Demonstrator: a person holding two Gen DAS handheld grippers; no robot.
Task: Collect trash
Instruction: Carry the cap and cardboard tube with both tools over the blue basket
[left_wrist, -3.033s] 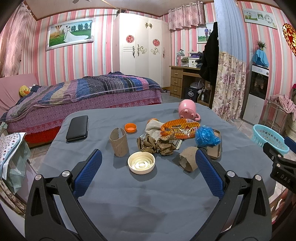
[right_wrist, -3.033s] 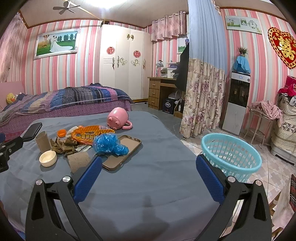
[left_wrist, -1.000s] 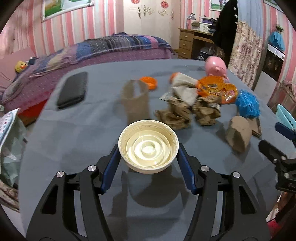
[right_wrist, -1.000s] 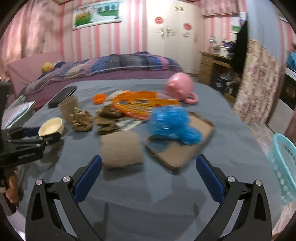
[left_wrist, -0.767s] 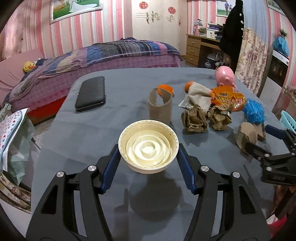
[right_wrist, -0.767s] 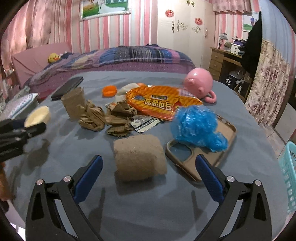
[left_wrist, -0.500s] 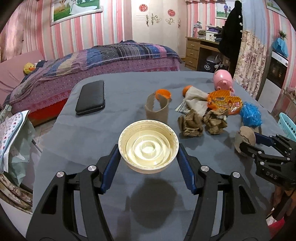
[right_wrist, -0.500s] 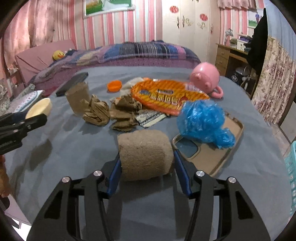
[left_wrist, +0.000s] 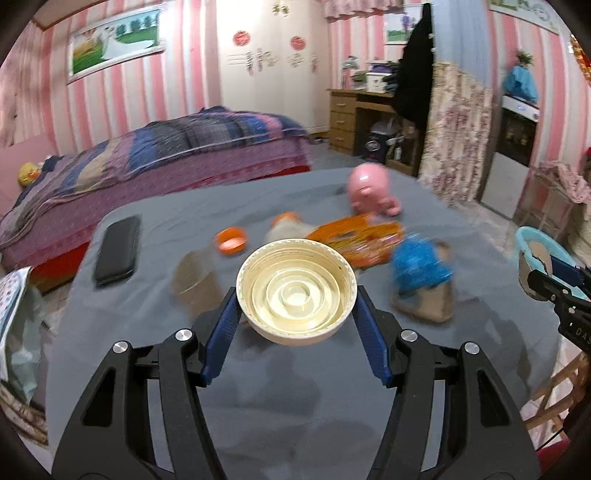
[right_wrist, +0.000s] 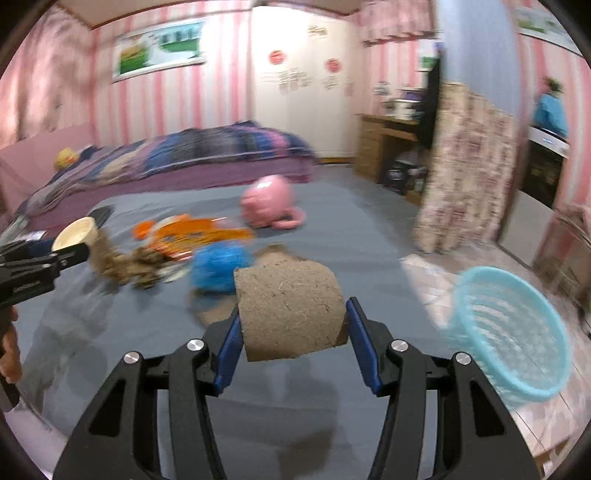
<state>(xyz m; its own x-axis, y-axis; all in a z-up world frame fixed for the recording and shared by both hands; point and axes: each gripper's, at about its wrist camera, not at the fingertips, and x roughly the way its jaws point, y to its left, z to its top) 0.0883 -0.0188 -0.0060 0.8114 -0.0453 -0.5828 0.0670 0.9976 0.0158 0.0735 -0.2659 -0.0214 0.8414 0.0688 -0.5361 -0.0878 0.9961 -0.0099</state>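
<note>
- Cream-coloured plastic is what the round, ridged jar lid (left_wrist: 296, 292) is made of, and it is clamped by its rim between the blue pads of the left gripper (left_wrist: 295, 317), above the grey-clothed table (left_wrist: 258, 398). Only two small spots of a smooth curved rim are gripped, so the lid could be squirted out if the squeeze is relaxed or the gripper is jolted.
- A torn brown cardboard tube (right_wrist: 291, 307) is pinched across its width by the closed right gripper (right_wrist: 292, 334), clear of the table. Soft, already ragged card could be crushed further or slid out of the pads if it is swung fast.
- The round light-blue plastic basket (right_wrist: 509, 332) is seen on the floor beyond the table's right edge, well below the held tube. It is judged to be the drop point; a release made too early would leave the tube on the cloth or the tiles, and a light tube could bounce off the rim.
- Both views are blurred, so exact clearances cannot be told.
- A crumpled blue plastic bag (right_wrist: 219, 267), an orange snack wrapper (right_wrist: 195, 229) and brown paper scraps (right_wrist: 129, 267) lie near the carrying path and could be knocked off by a low sweep.
- The pink pig-shaped mug (right_wrist: 267, 201) and the black phone (left_wrist: 116, 251) are judged not to be trash and could be taken by mistake.
</note>
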